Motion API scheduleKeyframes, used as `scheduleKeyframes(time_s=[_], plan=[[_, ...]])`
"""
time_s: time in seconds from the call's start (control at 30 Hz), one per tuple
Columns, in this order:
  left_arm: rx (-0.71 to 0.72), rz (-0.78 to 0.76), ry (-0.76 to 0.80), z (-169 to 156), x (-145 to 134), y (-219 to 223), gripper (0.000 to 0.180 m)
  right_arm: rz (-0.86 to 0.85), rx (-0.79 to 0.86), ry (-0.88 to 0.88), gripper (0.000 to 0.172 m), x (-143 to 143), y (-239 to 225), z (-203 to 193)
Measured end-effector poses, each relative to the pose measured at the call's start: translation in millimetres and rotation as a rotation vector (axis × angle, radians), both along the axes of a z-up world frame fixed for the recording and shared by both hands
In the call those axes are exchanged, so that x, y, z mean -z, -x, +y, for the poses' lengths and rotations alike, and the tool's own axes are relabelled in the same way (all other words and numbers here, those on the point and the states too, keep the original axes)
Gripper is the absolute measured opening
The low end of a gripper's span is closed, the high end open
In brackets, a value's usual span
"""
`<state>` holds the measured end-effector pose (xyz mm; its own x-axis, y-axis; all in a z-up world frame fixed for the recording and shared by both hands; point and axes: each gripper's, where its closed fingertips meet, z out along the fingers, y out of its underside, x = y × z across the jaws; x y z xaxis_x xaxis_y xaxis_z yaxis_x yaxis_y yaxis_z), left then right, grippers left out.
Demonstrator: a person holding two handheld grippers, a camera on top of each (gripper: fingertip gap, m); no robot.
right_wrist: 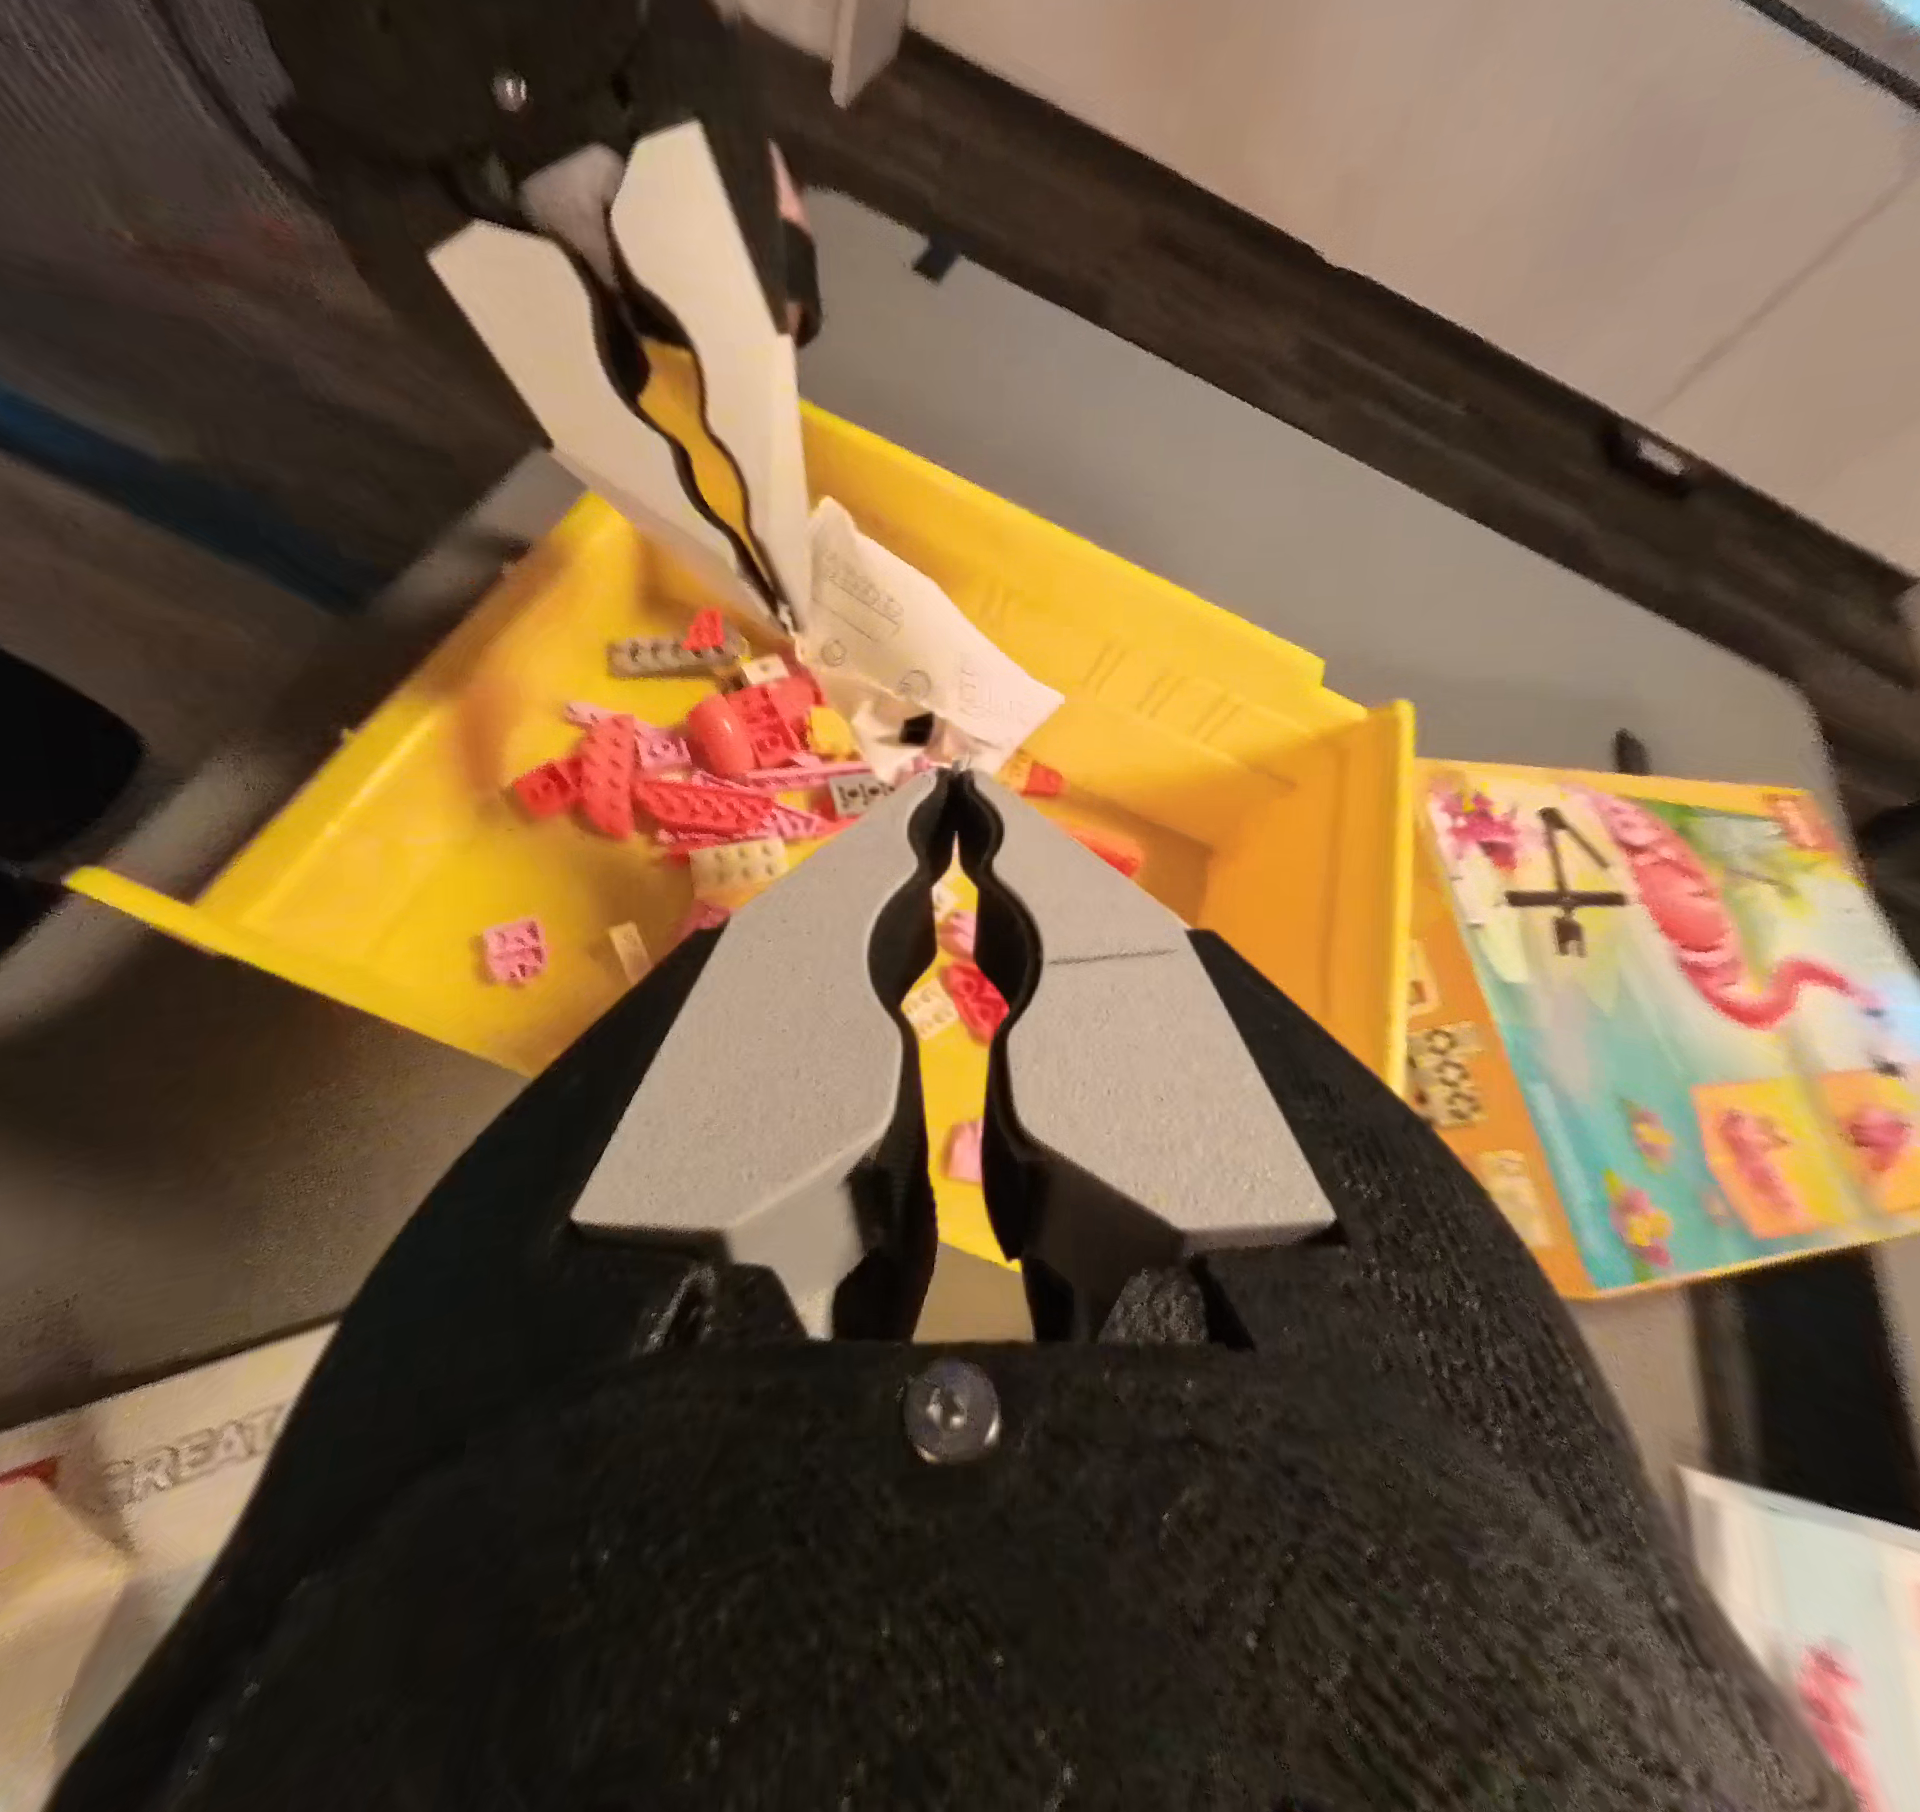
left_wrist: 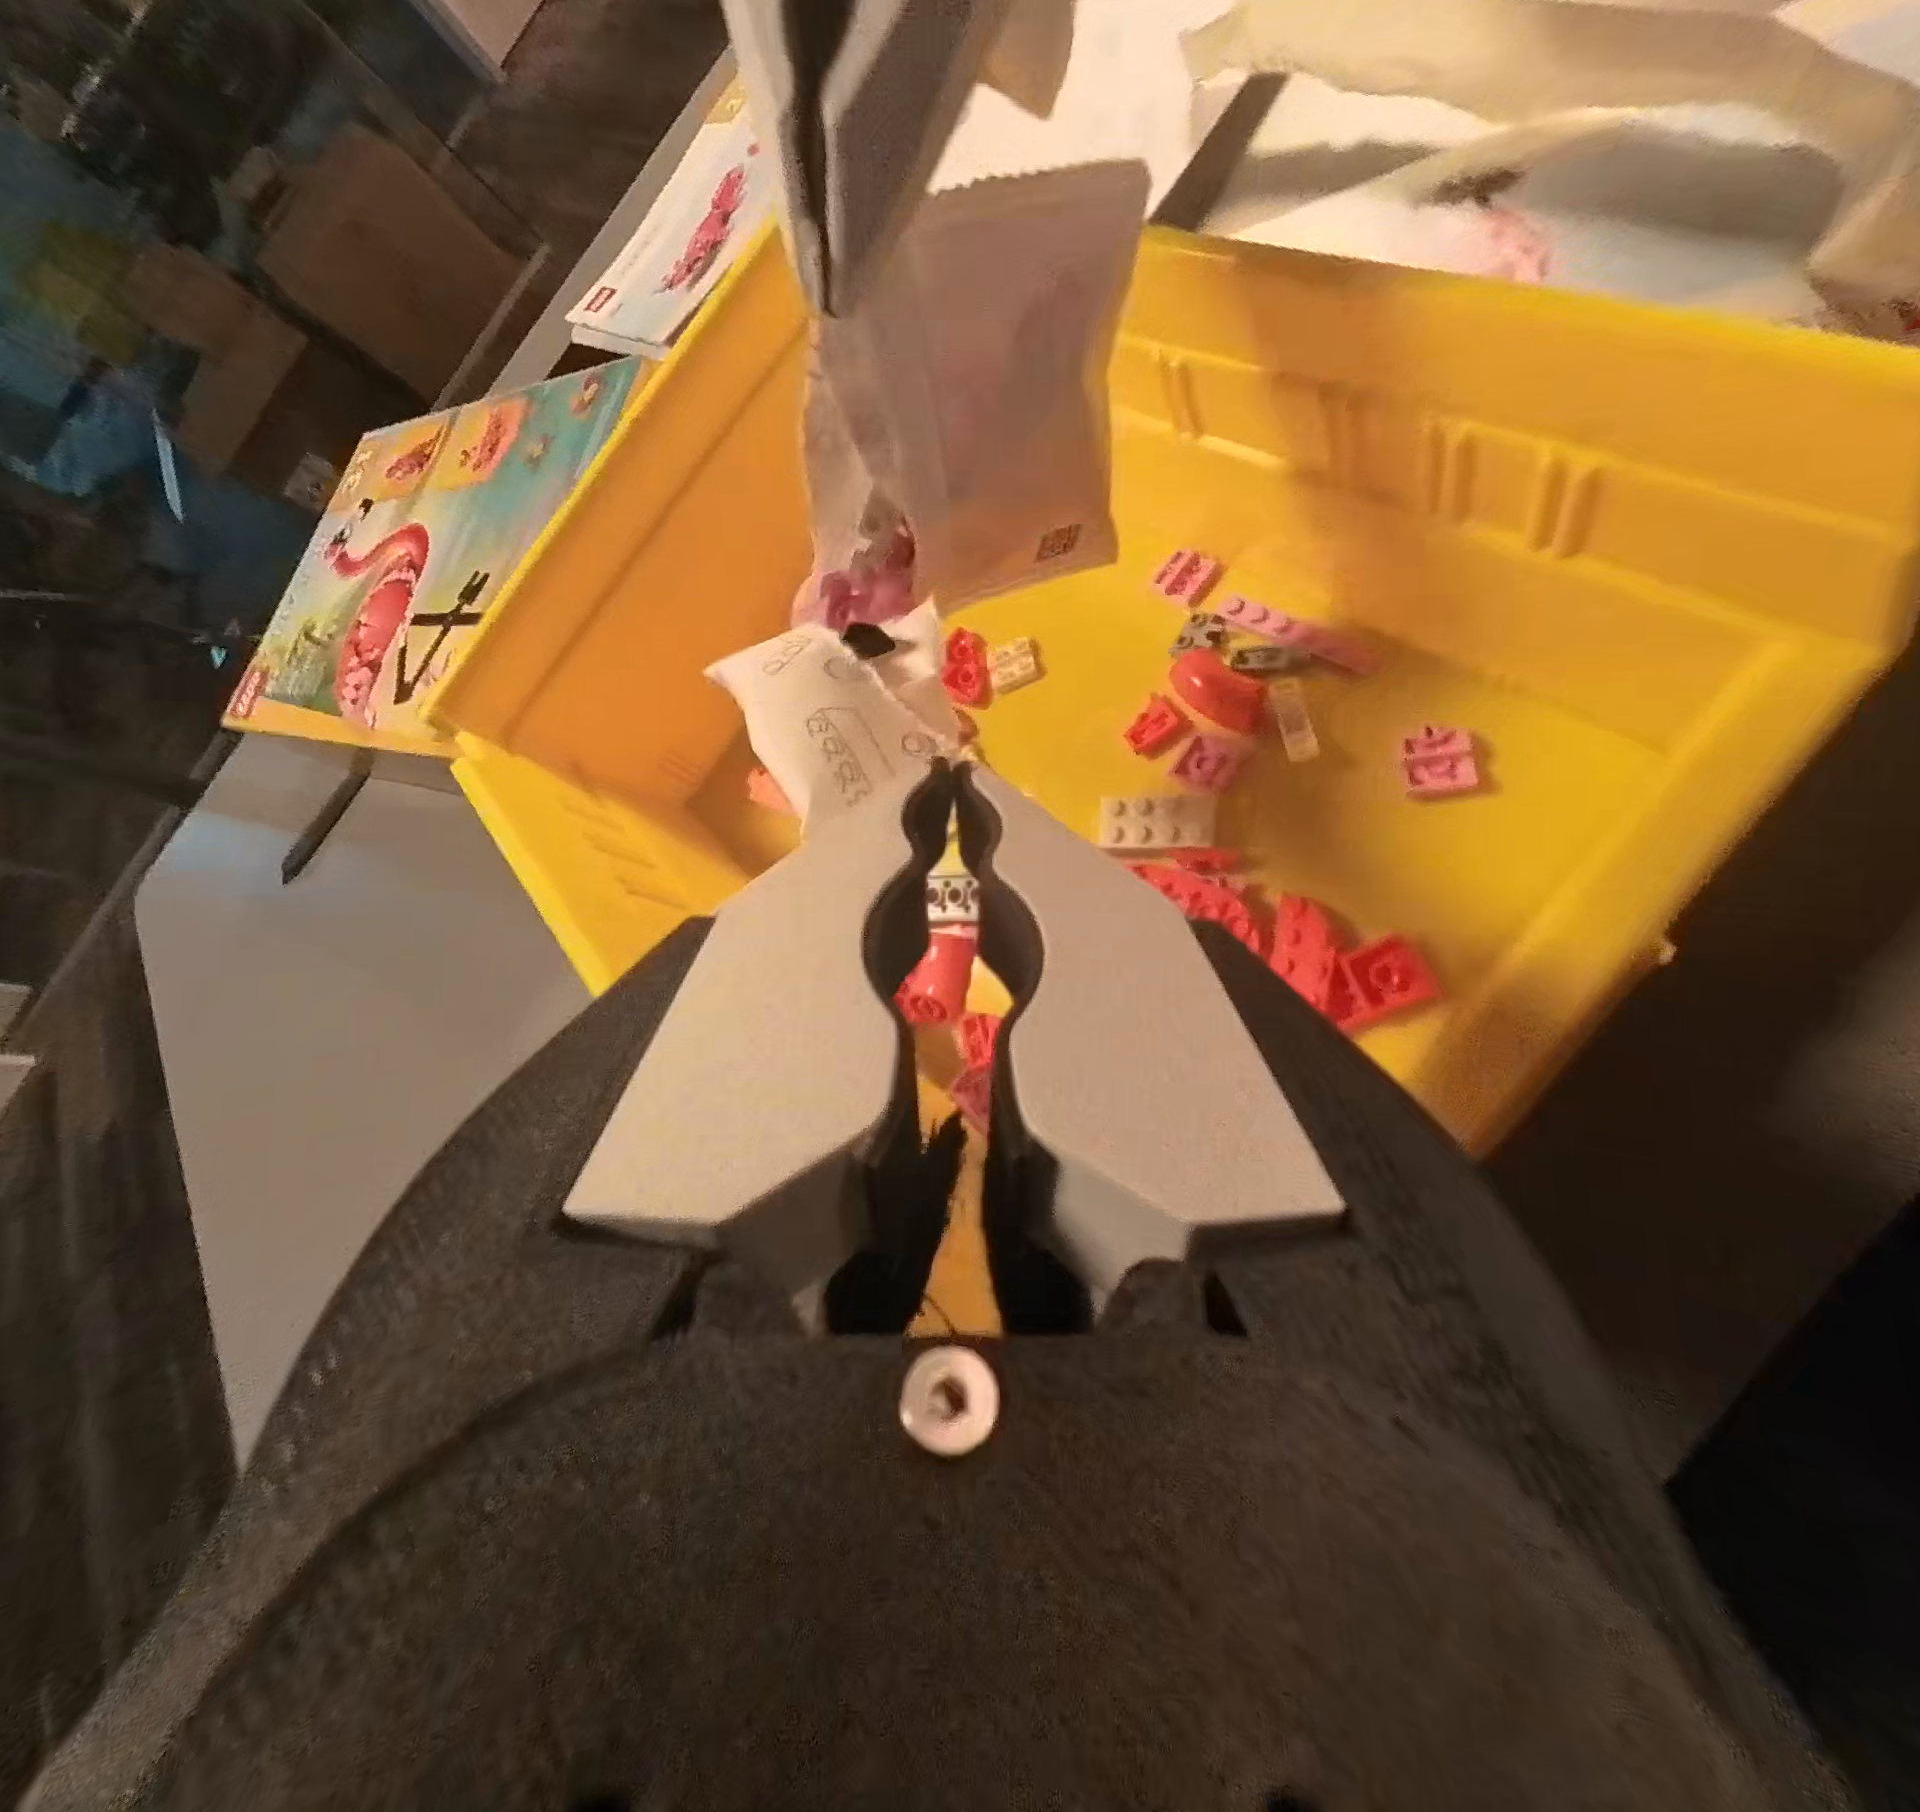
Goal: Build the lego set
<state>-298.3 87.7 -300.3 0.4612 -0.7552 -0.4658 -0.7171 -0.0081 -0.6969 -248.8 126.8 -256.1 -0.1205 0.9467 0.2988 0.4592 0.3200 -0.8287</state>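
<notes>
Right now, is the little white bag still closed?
Open: the white paper bag is torn between both grippers, and bricks lie in the yellow bin below.

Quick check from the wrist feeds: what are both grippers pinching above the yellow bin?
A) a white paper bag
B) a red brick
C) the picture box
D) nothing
A: the left gripper and the right gripper each close on an edge of the white paper bag over the yellow bin.

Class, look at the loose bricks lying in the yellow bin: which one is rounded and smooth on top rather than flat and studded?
The red domed piece, among the bricks in the yellow bin. Its top is smooth and curved; the pink, red and pale plates around it are flat with studs.
</notes>
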Motion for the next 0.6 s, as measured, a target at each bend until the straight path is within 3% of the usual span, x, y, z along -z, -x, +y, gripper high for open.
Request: scheduleKeyframes(time_s=[0.13, 0.23, 0.37, 0.5, 0.53, 0.6], plan=[[-0.101, -0.006, -0.037, 10, -5, 1, 0.044, -0.065, 0.008, -0.090, 0.000, -4, 9, -6], [-0.118, -0.048, -0.065, 10, -14, -3, 0.060, -0.142, -0.046, -0.194, 0.000, -1, 12, -13], [-0.042, -0.152, 0.007, 8, -30, -25, 0.056, -0.218, -0.235, -0.369, 0.000, 4, 14, -38], [0.073, -0.172, 0.269, -4, -18, -48, 0.024, -0.246, -0.291, -0.460, 0.000, -1, 17, -46], [0.082, -0.165, 0.275, -2, -17, -50, 0.011, -0.253, -0.279, -0.459, 0.000, -1, 17, -44], [0.051, -0.146, 0.239, 7, -19, -47, 0.004, -0.228, -0.230, -0.411, 0.000, -4, 18, -40]])
